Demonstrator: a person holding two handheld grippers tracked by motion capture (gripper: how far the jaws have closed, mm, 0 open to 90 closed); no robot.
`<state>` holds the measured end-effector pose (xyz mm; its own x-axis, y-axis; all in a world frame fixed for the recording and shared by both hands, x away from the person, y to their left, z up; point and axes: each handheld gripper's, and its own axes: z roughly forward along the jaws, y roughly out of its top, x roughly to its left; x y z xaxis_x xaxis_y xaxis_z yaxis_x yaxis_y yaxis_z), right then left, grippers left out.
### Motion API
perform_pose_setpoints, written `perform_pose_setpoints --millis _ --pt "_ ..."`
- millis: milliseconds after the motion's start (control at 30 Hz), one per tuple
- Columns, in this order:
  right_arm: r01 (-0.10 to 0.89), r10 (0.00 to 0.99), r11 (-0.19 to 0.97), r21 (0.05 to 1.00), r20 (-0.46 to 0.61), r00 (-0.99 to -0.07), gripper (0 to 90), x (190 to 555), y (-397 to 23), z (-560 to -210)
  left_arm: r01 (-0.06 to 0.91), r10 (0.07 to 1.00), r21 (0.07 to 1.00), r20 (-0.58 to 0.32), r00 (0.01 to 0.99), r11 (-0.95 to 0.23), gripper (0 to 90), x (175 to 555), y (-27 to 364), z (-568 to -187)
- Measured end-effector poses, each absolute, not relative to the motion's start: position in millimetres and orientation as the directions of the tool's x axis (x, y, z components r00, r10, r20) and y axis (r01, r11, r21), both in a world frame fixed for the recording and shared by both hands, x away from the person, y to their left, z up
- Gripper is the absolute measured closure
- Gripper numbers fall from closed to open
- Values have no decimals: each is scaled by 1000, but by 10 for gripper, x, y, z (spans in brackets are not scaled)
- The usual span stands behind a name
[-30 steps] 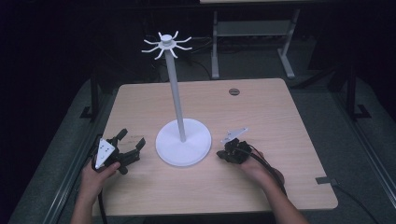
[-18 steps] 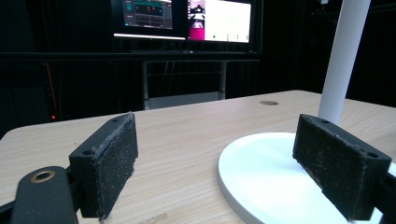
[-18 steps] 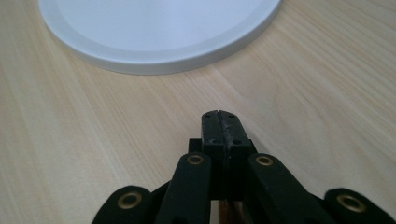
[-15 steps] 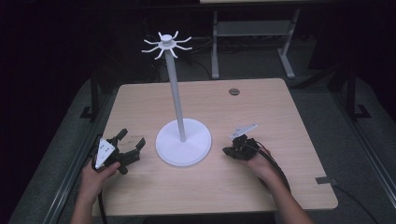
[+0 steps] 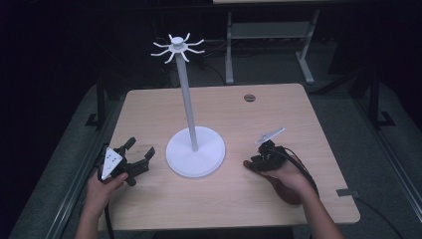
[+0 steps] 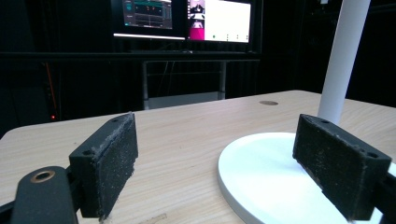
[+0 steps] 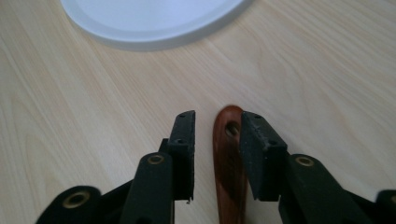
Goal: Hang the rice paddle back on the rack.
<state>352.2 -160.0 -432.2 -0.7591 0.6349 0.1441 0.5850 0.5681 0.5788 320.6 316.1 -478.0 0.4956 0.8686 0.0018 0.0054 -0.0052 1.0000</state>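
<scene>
A white stand (image 5: 194,152) with a round base, a tall pole and a ring of hooks on top stands mid-table. My left gripper (image 5: 133,158) rests left of the base, its jaws wide open with nothing between them. In the left gripper view the left gripper (image 6: 217,126) faces the base (image 6: 271,177) and pole (image 6: 343,56). My right gripper (image 5: 250,163) lies low to the right of the base. In the right gripper view a reddish-brown wooden handle (image 7: 227,158) with a hole lies on the table between the right gripper's (image 7: 218,116) jaws. They have just been opening, and a gap shows beside the left pad.
The wooden table (image 5: 298,124) has a round cable hole (image 5: 249,97) at the back. A metal frame (image 5: 268,35) stands behind the table. Lit monitors (image 6: 187,18) glow in the dark background. A cable (image 5: 303,172) trails from the right gripper over the hand.
My right hand has drifted to the right, away from the stand's base, and lifted slightly. The left hand and its gripper have kept still.
</scene>
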Motion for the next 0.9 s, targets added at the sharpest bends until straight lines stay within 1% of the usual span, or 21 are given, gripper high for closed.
perform_pose_setpoints --millis 267,333,367,400,467,500,533,667,733,767,800,900 --pt "624 671 589 514 120 -732 604 3474 -1728 -4242 6 868 1000 2 496 -7 134 3206 3160 -4779" --pt "638 678 605 477 112 -726 603 3458 -1763 -4212 5 868 1000 3 496 -6 134 3205 3160 -4780" --pt "638 678 605 477 112 -726 603 3458 -1763 -4212 5 868 1000 3 496 -6 134 3205 3160 -4780" --pt "645 679 621 445 107 -727 603 3449 -1779 -4196 5 868 1000 3 496 -6 134 3205 3160 -4780" --pt "644 675 632 431 101 -731 603 3446 -1784 -4195 5 869 1000 1 496 -4 134 3206 3161 -4780" --pt "647 675 649 400 91 -732 604 3438 -1785 -4204 5 869 1000 1 496 -4 134 3206 3161 -4780" --pt "647 675 649 400 91 -732 604 3438 -1785 -4204 5 869 1000 2 496 -5 134 3206 3161 -4780" --pt "648 665 670 362 94 -741 618 3445 -1776 -4240 6 869 1000 3 495 -7 134 3205 3159 -4779" --pt "649 657 692 317 98 -748 630 3445 -1751 -4283 4 869 1000 0 496 -3 134 3208 3162 -4780" --pt "649 657 692 317 98 -748 630 3445 -1751 -4283 4 869 1000 0 496 -3 134 3208 3162 -4780" --pt "650 654 705 286 94 -751 640 3453 -1733 -4308 4 869 1000 2 495 -5 134 3210 3165 -4779" --pt "652 656 709 267 89 -750 654 3467 -1714 -4317 6 869 1000 1 495 -5 134 3210 3163 -4779"
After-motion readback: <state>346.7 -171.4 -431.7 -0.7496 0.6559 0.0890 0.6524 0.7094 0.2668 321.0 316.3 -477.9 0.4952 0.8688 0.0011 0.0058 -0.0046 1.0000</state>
